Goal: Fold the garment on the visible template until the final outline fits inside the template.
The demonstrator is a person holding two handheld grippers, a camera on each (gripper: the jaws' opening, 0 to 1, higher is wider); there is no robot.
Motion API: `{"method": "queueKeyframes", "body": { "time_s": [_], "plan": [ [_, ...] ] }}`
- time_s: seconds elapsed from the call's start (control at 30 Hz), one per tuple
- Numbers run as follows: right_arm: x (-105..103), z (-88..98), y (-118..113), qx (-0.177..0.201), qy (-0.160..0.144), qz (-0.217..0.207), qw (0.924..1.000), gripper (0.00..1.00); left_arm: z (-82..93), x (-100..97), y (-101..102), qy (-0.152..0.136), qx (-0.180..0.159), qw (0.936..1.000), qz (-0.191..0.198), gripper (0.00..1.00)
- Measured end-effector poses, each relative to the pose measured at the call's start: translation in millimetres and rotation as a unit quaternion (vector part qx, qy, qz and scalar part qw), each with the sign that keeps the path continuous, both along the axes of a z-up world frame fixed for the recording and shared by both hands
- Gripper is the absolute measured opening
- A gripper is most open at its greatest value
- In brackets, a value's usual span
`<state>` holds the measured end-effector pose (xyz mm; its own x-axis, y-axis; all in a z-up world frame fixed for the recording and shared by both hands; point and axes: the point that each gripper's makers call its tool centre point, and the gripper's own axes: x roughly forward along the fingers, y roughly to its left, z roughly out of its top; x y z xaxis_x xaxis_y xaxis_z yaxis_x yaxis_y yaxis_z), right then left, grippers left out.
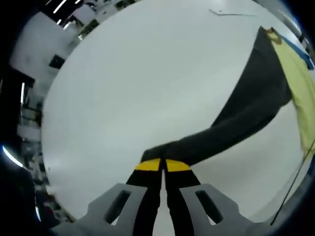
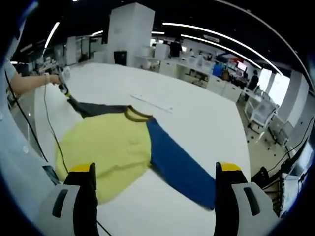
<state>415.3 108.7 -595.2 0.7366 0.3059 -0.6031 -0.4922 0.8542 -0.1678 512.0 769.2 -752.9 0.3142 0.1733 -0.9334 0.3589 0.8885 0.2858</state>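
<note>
In the left gripper view, the left gripper (image 1: 162, 164) rises from the bottom centre with its yellow-tipped jaws pressed together on the cuff of the dark grey sleeve (image 1: 246, 113). From there the sleeve stretches taut toward the upper right of the frame, where it joins the yellow body (image 1: 298, 83) of the garment at the right edge. That tension suggests the sleeve is being drawn out straight, probably so it can be laid flat or swung across the body as a fold. The white worktop (image 1: 147, 83) takes up the middle of the frame.

In the right gripper view, the right gripper (image 2: 155, 169) stands at the bottom with its jaws wide apart and nothing between them, hanging just short of the garment's near hem (ready, I would judge, but not engaged). The garment (image 2: 110, 145) lies spread on the worktop in the lower middle of the frame. Its yellow body sits left of centre, its blue sleeve (image 2: 182, 169) runs toward the lower right, and its collar (image 2: 135, 114) lies beyond. In the upper left of the frame the grey sleeve reaches out to the other gripper (image 2: 63, 81), held in a person's hand (image 2: 53, 78).

I cannot make out a template outline on the worktop. No container is in view either. Folding looks barely begun, since both sleeves lie outstretched.
</note>
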Motion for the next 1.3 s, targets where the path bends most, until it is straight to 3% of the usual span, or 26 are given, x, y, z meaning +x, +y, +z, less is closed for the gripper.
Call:
{"method": "queueKeyframes", "body": {
  "time_s": [0.37, 0.63, 0.9, 1.1, 1.3],
  "plan": [
    [-1.3, -2.0, 0.8, 0.000, 0.001, 0.003, 1.0000, 1.00, -15.3, -20.0, -2.7, 0.025, 0.002, 0.9997, 0.000, 0.00],
    [-2.1, -2.9, 0.7, 0.005, -0.002, 0.007, 1.0000, 1.00, -7.3, -40.6, -5.1, 0.053, -0.011, 0.9984, 0.013, 0.00],
    [-3.1, -1.1, -1.4, 0.010, -0.008, 0.014, 0.9998, 1.00, 0.5, -65.8, -16.9, 0.107, -0.035, 0.9935, 0.017, 0.00],
    [-3.1, -1.5, -2.6, 0.014, -0.011, 0.013, 0.9998, 1.00, 20.2, -67.5, -24.3, 0.128, -0.041, 0.9909, 0.014, 0.00],
    [-2.7, -2.8, -3.8, 0.014, -0.008, 0.009, 0.9998, 1.00, 31.2, -44.1, -15.7, 0.108, -0.019, 0.9939, 0.013, 0.00]
  ]
}}
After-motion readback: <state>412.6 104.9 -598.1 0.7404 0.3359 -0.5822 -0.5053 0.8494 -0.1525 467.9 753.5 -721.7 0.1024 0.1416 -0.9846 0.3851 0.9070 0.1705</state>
